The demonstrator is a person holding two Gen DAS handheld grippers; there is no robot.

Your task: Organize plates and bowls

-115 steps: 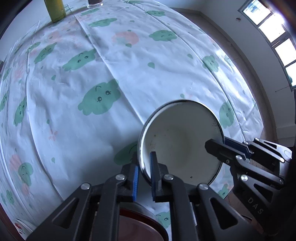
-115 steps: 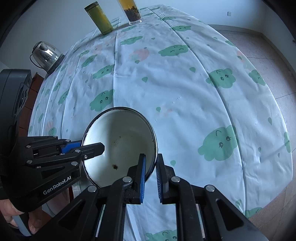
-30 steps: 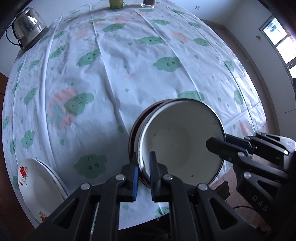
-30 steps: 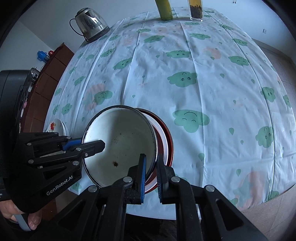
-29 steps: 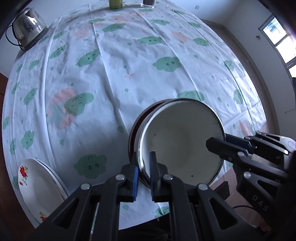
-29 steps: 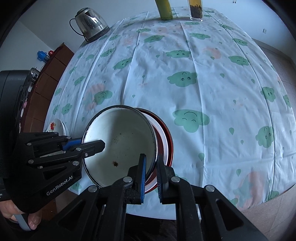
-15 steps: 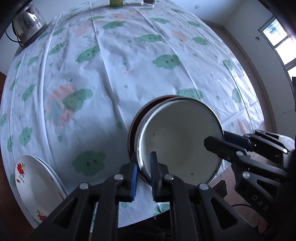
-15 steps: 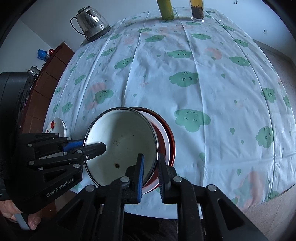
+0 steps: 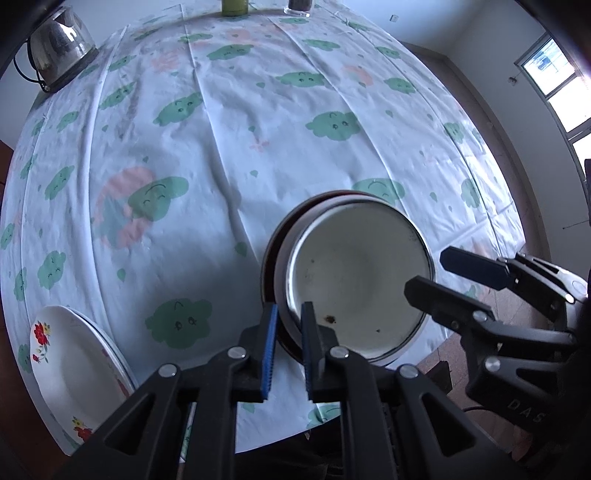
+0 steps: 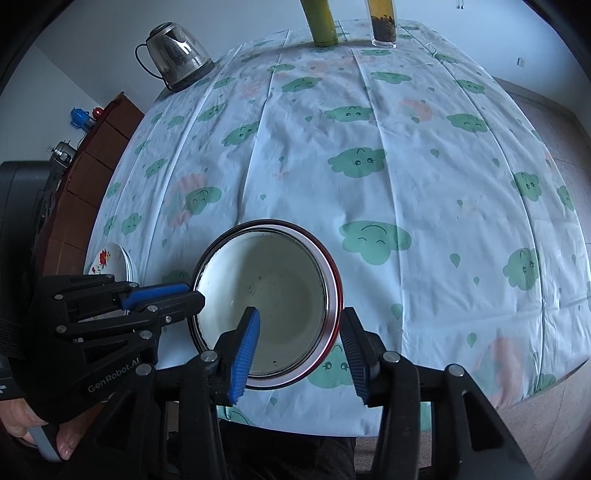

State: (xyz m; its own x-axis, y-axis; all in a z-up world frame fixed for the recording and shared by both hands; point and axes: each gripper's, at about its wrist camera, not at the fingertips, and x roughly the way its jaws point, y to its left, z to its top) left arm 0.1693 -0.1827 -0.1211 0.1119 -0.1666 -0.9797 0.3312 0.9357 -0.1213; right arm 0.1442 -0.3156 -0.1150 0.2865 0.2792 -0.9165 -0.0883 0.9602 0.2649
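A white enamel bowl (image 9: 356,277) with a dark rim sits inside a red-rimmed bowl (image 10: 330,271) near the table's front edge; it also shows in the right wrist view (image 10: 266,295). My left gripper (image 9: 286,328) is shut on the white bowl's near-left rim. My right gripper (image 10: 301,341) is open, its fingers spread either side of the bowls' near-right rim, holding nothing. It shows in the left wrist view (image 9: 443,275) beside the bowl's right rim.
A stack of white flowered plates (image 9: 70,365) lies at the front left corner, also in the right wrist view (image 10: 110,262). A kettle (image 10: 175,61), a green bottle (image 10: 321,22) and a glass (image 10: 382,22) stand at the far edge. A wooden cabinet (image 10: 92,162) stands at left.
The white bowl has come down to nest in the red-rimmed bowl. My right gripper has opened and let go of the rim. My left gripper still grips it.
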